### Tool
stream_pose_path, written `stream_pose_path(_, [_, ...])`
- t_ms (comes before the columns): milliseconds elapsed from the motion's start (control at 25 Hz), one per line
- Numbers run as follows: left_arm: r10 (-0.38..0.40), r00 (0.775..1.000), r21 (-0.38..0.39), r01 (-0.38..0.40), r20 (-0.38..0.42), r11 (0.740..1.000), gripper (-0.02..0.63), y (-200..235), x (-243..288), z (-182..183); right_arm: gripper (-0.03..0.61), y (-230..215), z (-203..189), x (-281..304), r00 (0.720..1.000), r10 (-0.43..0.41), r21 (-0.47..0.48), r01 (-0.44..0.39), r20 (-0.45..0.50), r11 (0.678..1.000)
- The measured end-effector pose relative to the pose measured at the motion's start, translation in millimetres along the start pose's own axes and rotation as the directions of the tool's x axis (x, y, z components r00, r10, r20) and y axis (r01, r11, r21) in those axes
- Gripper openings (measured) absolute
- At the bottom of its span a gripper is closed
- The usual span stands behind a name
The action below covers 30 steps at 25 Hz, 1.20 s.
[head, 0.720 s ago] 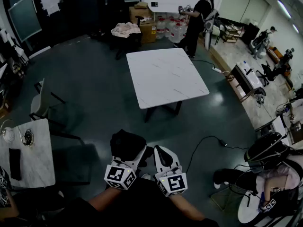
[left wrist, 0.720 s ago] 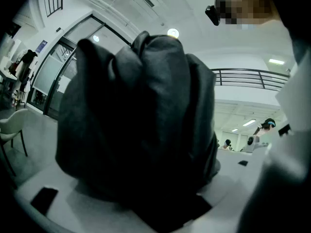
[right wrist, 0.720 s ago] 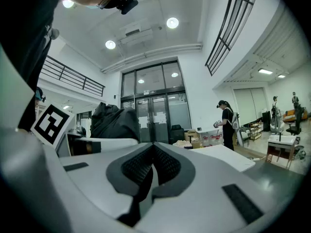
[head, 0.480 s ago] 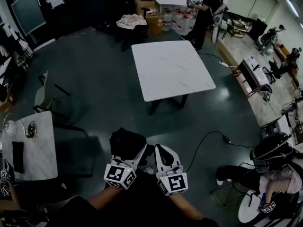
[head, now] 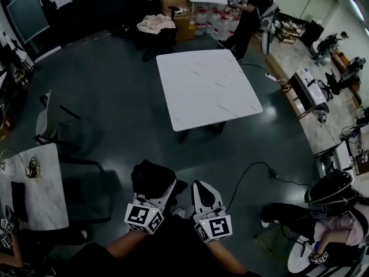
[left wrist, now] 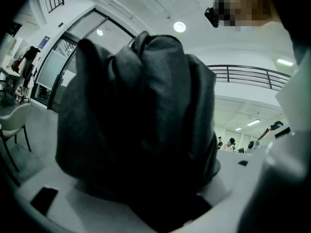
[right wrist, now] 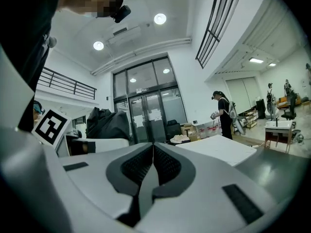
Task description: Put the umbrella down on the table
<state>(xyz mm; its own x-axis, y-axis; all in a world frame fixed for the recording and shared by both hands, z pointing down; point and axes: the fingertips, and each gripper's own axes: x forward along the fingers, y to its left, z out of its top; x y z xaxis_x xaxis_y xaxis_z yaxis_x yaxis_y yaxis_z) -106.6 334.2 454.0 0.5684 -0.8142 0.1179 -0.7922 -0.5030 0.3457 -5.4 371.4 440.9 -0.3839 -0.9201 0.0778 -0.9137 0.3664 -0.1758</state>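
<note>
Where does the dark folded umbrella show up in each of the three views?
Head view: bottom centre, the umbrella in the left tool, over the floor.
Left gripper view: it fills the middle, between that tool's jaws.
Right gripper view: dark bundle left of centre.
Shared landmark: the white square table, upper centre in the head view, right of centre in the right gripper view; absent from the left gripper view.
</note>
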Motion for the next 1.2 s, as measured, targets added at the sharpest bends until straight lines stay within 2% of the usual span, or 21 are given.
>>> stream_pose_path(200, [-0.065,0.997,-0.044,0.063,-0.035,0.997,0.348,27,54,2,0.018,-33,-5,51,0.997,-0.043,-0.031,0.042,-0.061,0.999])
stream_pose_path(320, [-0.081,0.996,-0.081,0.078,-0.042,0.994,0.348,50,81,9,0.018,-39,4,94,0.996,-0.032,-0.06,0.027,-0.08,0.998])
stream_pose_path(600, [-0.098,0.995,-0.117,0.096,-0.016,0.989,0.348,126,150,57,0.018,-37,30,210,0.995,0.004,-0.079,-0.013,-0.103,0.997])
stream_pose_path(760, [-0.102,0.995,-0.14,0.099,-0.014,0.985,0.348,170,180,74,0.018,-38,29,260,0.993,-0.012,-0.108,0.0,-0.114,0.994])
stream_pose_path(1040, [-0.12,0.992,-0.142,0.112,-0.045,0.983,0.348,217,224,84,0.018,-58,16,300,0.988,-0.076,-0.067,0.067,-0.138,0.995])
stream_pose_path(1200, [-0.135,0.988,-0.162,0.121,-0.08,0.979,0.348,225,244,82,0.018,-78,18,310,0.985,-0.108,-0.052,0.102,-0.136,0.993])
